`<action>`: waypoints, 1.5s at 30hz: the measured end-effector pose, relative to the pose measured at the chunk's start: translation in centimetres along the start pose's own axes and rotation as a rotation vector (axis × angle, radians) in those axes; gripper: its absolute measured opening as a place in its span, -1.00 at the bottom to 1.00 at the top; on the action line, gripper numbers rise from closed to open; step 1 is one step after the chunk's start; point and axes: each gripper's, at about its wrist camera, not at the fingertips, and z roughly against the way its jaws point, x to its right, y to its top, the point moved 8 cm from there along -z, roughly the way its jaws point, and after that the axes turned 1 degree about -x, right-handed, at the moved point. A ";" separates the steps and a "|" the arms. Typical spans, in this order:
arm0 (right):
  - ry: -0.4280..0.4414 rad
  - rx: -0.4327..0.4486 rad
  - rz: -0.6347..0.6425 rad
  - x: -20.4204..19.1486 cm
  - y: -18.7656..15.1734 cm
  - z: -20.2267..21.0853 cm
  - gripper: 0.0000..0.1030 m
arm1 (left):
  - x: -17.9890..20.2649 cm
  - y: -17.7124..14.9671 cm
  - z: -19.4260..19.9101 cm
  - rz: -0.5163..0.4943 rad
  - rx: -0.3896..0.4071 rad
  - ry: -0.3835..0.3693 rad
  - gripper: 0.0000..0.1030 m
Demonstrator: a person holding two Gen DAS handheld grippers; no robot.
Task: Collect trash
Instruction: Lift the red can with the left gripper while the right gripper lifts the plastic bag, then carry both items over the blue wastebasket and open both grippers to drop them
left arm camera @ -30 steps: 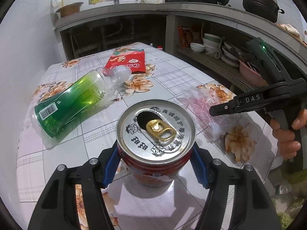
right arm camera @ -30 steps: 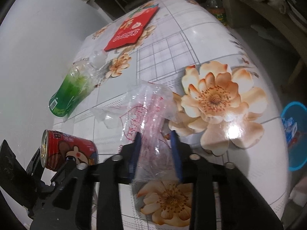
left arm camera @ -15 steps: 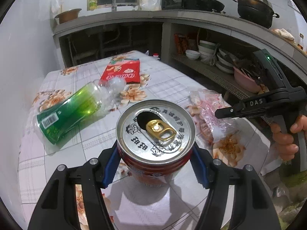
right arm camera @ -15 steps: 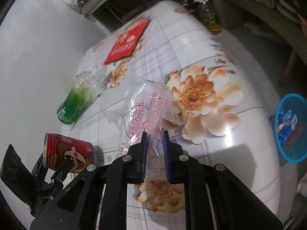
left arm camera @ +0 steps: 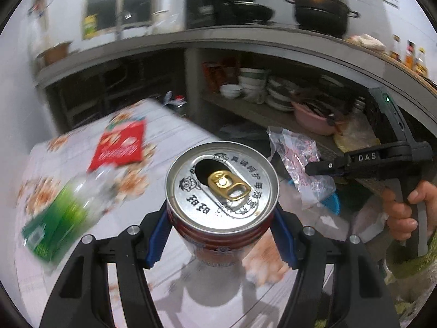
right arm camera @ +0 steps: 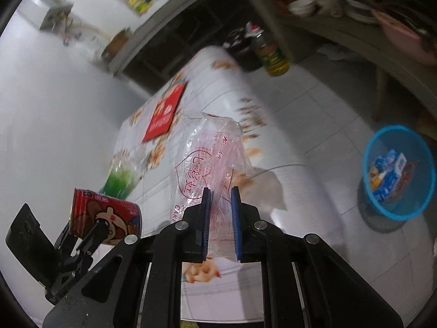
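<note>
on the left of the left wrist view a green bottle (left arm camera: 58, 218) is seen lying on its side on the flowered tabletop (left arm camera: 35, 273), blurred, with a red packet (left arm camera: 120, 145) lying flat beyond it. in the middle, a red can (left arm camera: 222, 188) is clamped by its sides between the blue pads (left arm camera: 157, 235) of the left claw (left arm camera: 222, 235), and it is held clear above the tabletop; its silver lid with the gold pull tab and open mouth is turned toward the camera. to the right, a clear plastic bag (left arm camera: 299, 161) with red print is pinched in the right claw (left arm camera: 314, 168), which is gripped by a hand (left arm camera: 401, 210). a blue bin (left arm camera: 331, 201) is partly seen behind the bag.

in the right wrist view the can (right arm camera: 105, 220) is seen at the lower left in the left claw (right arm camera: 82, 235). the bottle (right arm camera: 121, 179) and the packet (right arm camera: 164, 114) are seen further back on the tabletop (right arm camera: 300, 191). at centre the bag (right arm camera: 210, 158) is held up off the tabletop, a fold of it trapped between the narrow-set pads (right arm camera: 205, 218) of the right claw (right arm camera: 220, 221), whose jaws have just been closing on it. on the right, the blue bin (right arm camera: 382, 207) is stood on the tiled floor (right arm camera: 327, 114), with wrappers already inside.
</note>
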 end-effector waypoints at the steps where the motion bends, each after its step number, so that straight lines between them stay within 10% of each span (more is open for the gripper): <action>1: -0.001 0.022 -0.027 1.0 0.1 0.9 -0.75 | 0.9 0.7 -0.3 -0.018 0.003 -0.017 0.25; 10: -0.162 0.210 -0.357 16.2 -1.2 9.0 -0.75 | 11.8 5.7 -7.0 -0.159 -0.063 -0.266 0.25; 22: -0.319 0.146 -0.571 29.0 -2.9 6.3 -0.70 | 26.2 7.3 -21.1 -0.234 -0.310 -0.469 0.25; 24: -0.330 0.155 -0.565 29.9 -1.6 5.2 -0.59 | 27.8 7.5 -23.4 -0.238 -0.319 -0.463 0.27; 26: -0.389 0.153 -0.552 32.0 -0.5 3.9 0.03 | 28.8 7.6 -25.9 -0.229 -0.328 -0.426 0.69; 45: -0.455 0.081 -0.579 33.6 -5.7 2.3 0.12 | 17.8 6.0 -17.1 0.060 -0.266 -0.423 0.69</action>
